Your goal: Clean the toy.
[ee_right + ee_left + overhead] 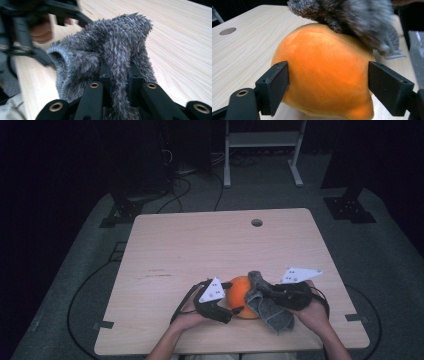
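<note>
The table [165, 250] holds a soft orange ball [241, 297] near its front edge. The left gripper [328, 85] sits around it, jaws apart (not squeezing). The right gripper [117, 80] pinches a fuzzy grey cloth [110, 52]. Rub gently, and steady the ball first.

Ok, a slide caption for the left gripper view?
Left gripper jaws flank an orange plush toy, grey fuzzy cloth draped on top.

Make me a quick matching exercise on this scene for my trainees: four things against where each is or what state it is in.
1. orange plush toy
2. grey fuzzy cloth
3. left gripper
4. round hole

A. pinched in shut jaws
B. near the table's far edge
C. between open jaws
D. jaws open around the toy

Pairs: 1-C, 2-A, 3-D, 4-B
</note>
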Motion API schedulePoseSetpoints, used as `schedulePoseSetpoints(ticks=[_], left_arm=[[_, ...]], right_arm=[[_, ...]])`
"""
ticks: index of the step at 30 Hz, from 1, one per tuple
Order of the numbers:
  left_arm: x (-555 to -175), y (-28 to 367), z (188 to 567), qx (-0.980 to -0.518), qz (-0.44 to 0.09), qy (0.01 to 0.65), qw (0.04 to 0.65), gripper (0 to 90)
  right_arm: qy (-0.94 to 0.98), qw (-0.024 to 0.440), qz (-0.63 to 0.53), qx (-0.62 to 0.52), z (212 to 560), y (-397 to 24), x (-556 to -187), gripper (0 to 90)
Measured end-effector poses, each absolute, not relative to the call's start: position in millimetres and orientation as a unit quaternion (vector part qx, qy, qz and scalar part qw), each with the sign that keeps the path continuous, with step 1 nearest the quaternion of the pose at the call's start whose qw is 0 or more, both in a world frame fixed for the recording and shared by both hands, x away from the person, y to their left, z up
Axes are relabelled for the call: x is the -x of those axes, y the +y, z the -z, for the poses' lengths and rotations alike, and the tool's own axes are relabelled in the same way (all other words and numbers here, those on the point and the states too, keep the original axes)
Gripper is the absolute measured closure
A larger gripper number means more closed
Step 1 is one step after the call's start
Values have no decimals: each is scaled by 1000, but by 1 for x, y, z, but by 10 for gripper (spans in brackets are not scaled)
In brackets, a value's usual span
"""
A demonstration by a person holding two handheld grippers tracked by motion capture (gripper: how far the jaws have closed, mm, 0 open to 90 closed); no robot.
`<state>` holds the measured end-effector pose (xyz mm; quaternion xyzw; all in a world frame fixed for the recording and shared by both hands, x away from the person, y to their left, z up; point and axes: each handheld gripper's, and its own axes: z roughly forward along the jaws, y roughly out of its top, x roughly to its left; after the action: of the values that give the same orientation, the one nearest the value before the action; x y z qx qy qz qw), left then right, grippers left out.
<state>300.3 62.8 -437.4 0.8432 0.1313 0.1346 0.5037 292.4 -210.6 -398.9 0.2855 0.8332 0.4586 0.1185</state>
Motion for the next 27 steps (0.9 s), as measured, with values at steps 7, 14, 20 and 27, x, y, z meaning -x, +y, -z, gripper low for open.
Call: schedulePoseSetpoints(ticks=[7, 14, 20, 27], left_arm=[[-306, 77, 438, -858, -92, 144, 484, 204], [-305, 72, 443, -863, -112, 139, 472, 165], [-305, 79, 441, -864, -92, 132, 477, 195], [-308, 70, 439, -847, -103, 153, 499, 149]], right_arm=[[830, 95, -466, -290, 409, -214, -295, 774], [849, 122, -446, -258, 406, -198, -285, 775], [833, 103, -455, -298, 418, -220, -296, 775], [842, 102, -456, -269, 417, -210, -286, 774]])
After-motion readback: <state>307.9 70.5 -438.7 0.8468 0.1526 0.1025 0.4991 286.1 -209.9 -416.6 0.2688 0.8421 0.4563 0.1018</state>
